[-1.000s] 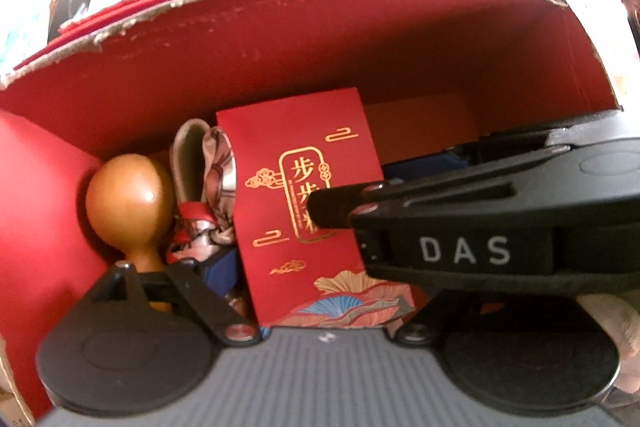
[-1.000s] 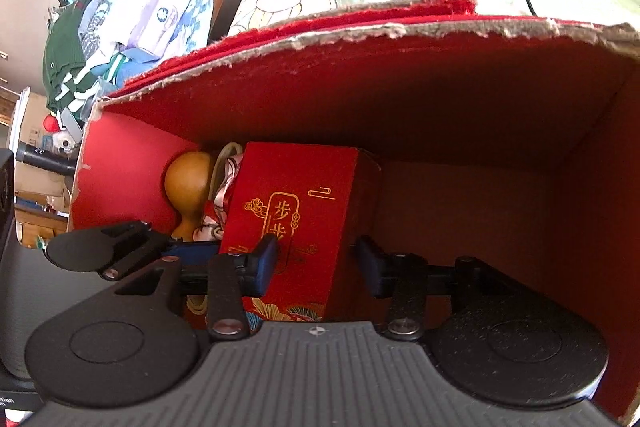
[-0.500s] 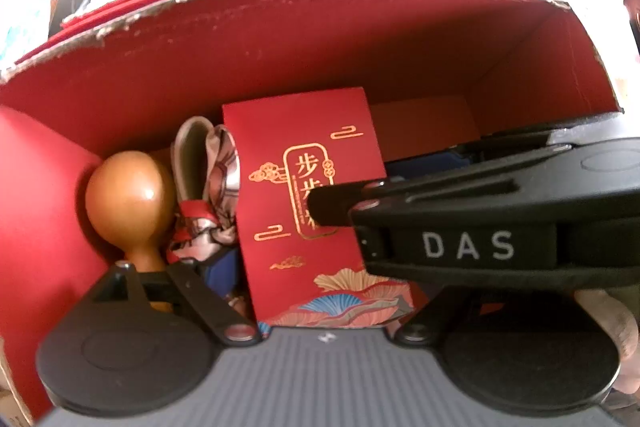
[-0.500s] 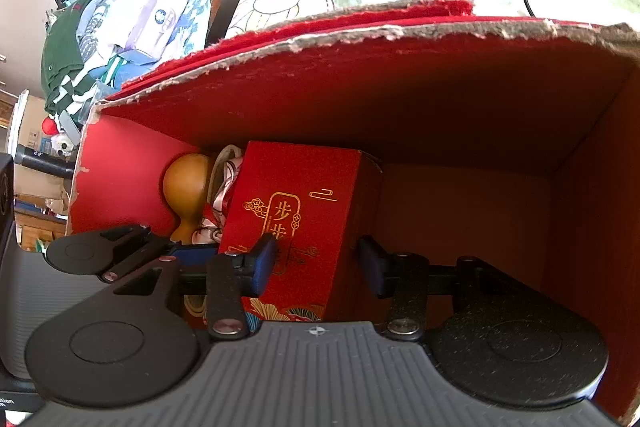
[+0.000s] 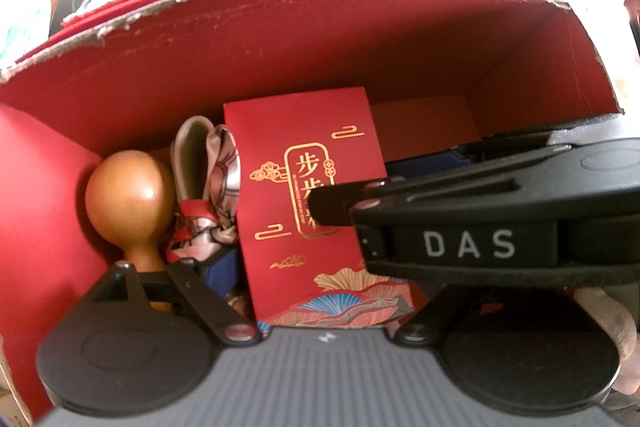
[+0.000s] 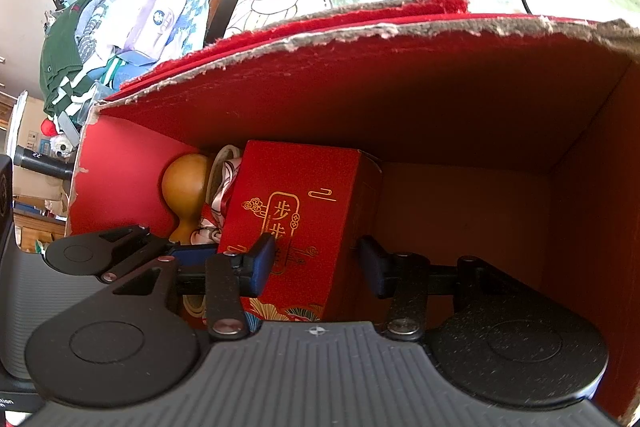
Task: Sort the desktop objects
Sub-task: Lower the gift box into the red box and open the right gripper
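A tall red cardboard gift box printed with gold Chinese characters and a coloured fan pattern (image 6: 296, 227) stands upright inside a large open red carton with ragged torn edges (image 6: 440, 75), in the middle-left of the right wrist frame and at the centre of the left wrist frame (image 5: 308, 195). The right tongs (image 6: 316, 259) straddle it low in the frame, spread apart: the blue-padded left finger (image 6: 262, 263) lies against the printed front near the box's lower left, and the right finger (image 6: 370, 265) sits just off its shaded side face, so whether they actually press the box cannot be told. In the left wrist view the same tongs come in from the right as a black body marked "DAS" (image 5: 468, 245), one finger tip overlapping the gold label. The left tongs (image 5: 324, 311) sit at the bottom of their frame just below the box; the tips are hidden, so their state cannot be told. Left of the box, a patterned red-and-cream silk scarf (image 5: 208, 195) is wedged against it, and farther left a smooth brown wooden gourd (image 5: 128, 203) stands by the carton's left wall. Beyond the carton, at upper left of the right wrist frame, lies a heap of clothes and packets (image 6: 120, 39).
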